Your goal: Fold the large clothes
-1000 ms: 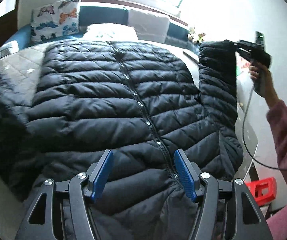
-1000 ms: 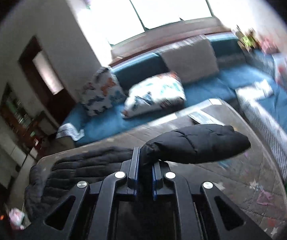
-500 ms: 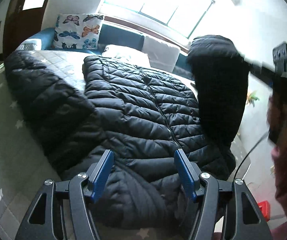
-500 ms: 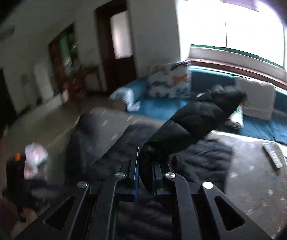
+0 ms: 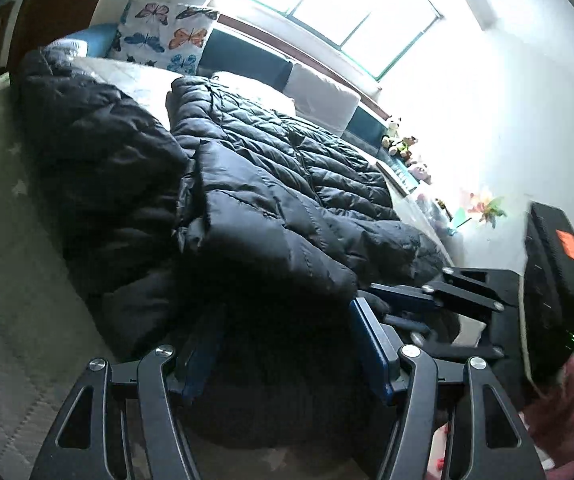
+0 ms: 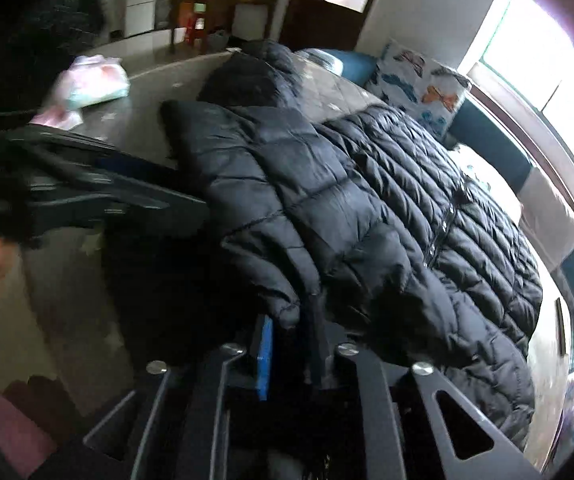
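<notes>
Sleeve laid across a black puffer jacket (image 5: 271, 184) on the quilted bed (image 5: 15, 312).

The right gripper (image 6: 291, 344), jaws opening, has the sleeve cuff (image 6: 283, 308) loose between them. Only its view shows a pink bundle (image 6: 91, 84) beyond. The left gripper (image 5: 283, 348) hovers half-open, empty, over the hem.

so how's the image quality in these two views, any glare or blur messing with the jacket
Left wrist view: the window blows out the upper right to white, and the jacket near the left gripper sinks into deep shadow. Right wrist view: the window glares at the right edge, the other gripper at left is motion-smeared, the quilting stays sharp. Both bend straight lines, fisheye style.
</notes>
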`<act>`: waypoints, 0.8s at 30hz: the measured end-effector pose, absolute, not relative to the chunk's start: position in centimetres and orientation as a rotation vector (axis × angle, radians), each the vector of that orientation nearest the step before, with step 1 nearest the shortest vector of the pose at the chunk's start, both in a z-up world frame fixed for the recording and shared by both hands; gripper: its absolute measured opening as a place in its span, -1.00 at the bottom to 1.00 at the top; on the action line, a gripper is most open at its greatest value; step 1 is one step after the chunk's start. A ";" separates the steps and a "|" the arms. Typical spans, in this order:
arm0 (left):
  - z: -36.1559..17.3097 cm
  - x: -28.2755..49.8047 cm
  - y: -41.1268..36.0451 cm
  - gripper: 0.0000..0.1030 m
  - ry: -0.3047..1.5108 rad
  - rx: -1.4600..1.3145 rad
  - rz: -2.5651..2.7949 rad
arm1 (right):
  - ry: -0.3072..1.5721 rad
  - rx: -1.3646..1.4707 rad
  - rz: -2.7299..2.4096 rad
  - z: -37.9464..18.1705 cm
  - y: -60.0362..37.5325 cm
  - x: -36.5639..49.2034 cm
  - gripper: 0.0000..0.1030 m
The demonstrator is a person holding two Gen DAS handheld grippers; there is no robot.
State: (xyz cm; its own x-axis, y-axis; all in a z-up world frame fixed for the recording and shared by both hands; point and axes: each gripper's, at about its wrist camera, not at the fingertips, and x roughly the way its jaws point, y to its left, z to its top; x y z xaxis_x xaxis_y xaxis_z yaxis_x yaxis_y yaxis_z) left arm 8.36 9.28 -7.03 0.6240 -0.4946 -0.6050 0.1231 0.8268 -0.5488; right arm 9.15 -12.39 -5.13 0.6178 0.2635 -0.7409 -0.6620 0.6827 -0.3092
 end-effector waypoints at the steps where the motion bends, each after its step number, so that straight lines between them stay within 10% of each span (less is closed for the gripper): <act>1: -7.0 8.4 9.4 0.30 0.823 -0.500 -0.375 | 0.719 -0.611 0.592 -4.5 -12.8 8.8 -0.35; 3: -6.7 8.2 9.4 0.30 0.814 -0.503 -0.370 | 0.708 -0.592 0.621 -3.8 -13.5 8.1 -0.05; 24: -6.7 11.6 9.8 0.30 0.889 -0.389 -0.127 | 0.856 0.013 0.327 -8.5 -35.5 16.9 -0.05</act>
